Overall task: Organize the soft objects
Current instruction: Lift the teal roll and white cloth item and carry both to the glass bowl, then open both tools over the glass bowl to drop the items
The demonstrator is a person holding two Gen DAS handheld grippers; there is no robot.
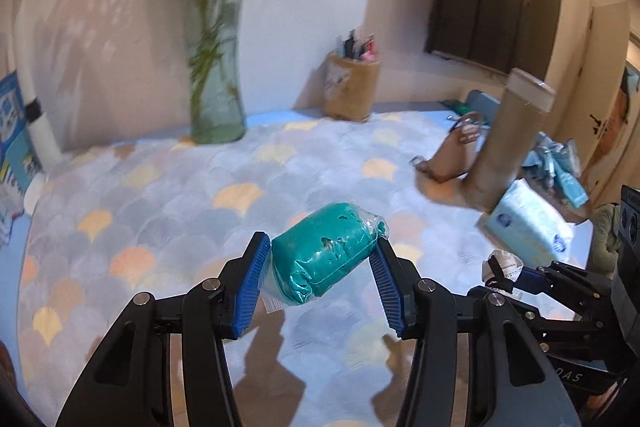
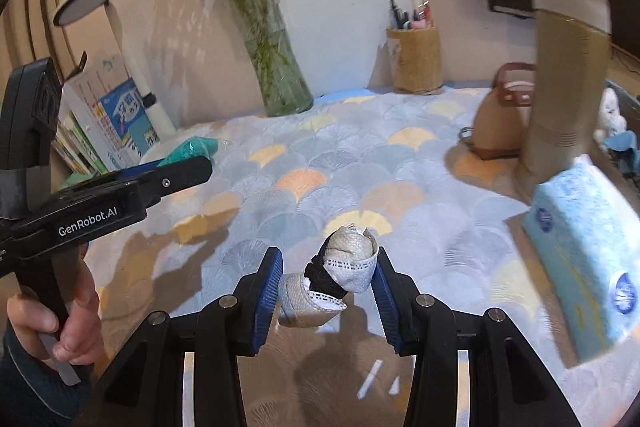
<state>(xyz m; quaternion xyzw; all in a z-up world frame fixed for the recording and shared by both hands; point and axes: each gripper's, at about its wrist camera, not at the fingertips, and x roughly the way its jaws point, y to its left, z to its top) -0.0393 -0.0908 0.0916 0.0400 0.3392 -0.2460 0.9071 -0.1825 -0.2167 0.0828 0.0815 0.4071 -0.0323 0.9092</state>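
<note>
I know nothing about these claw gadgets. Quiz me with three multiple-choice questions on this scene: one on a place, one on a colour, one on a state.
1. Where does the glass vase stand?
A. by the wall
B. on the tissue pack
C. inside the basket

2. What colour is the wrapped bundle in the left claw?
A. red
B. teal
C. black

3. What is the right claw doing?
A. hanging empty
B. gripping a pen
C. gripping a rolled white cloth

Answers: 1 A, the vase sits at the mat's far edge against the wall; 2 B, teal shows through clear plastic; 3 C, both pads press on the roll.
</note>
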